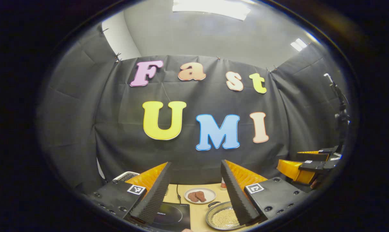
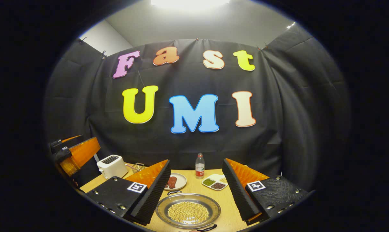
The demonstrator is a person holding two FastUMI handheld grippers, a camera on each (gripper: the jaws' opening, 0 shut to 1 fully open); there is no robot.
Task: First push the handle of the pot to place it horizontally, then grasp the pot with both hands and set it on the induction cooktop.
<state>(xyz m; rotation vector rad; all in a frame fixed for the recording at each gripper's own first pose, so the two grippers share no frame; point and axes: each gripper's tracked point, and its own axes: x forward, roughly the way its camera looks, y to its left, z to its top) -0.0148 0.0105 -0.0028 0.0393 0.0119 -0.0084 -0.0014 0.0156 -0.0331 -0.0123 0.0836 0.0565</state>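
The pot [image 2: 188,211] is a shallow metal pan holding pale round beans; it sits on the wooden table [image 2: 194,185]. One black handle [image 2: 174,192] points to the far side and the other [image 2: 208,227] to the near side. My right gripper [image 2: 196,161] hangs open above and short of the pot. My left gripper [image 1: 196,162] is also open and held high. Below it, the pot [image 1: 223,217] lies to the right and the black induction cooktop [image 1: 172,214] to the left. Each gripper sees the other off to its side: the right one [image 1: 305,164], the left one [image 2: 78,149].
A plate of brown meat [image 2: 175,182] lies behind the pot. A water bottle [image 2: 199,166] and a divided dish of beans [image 2: 215,182] stand at the back. A white toaster [image 2: 112,166] and a small wire basket [image 2: 137,167] are at the back left.
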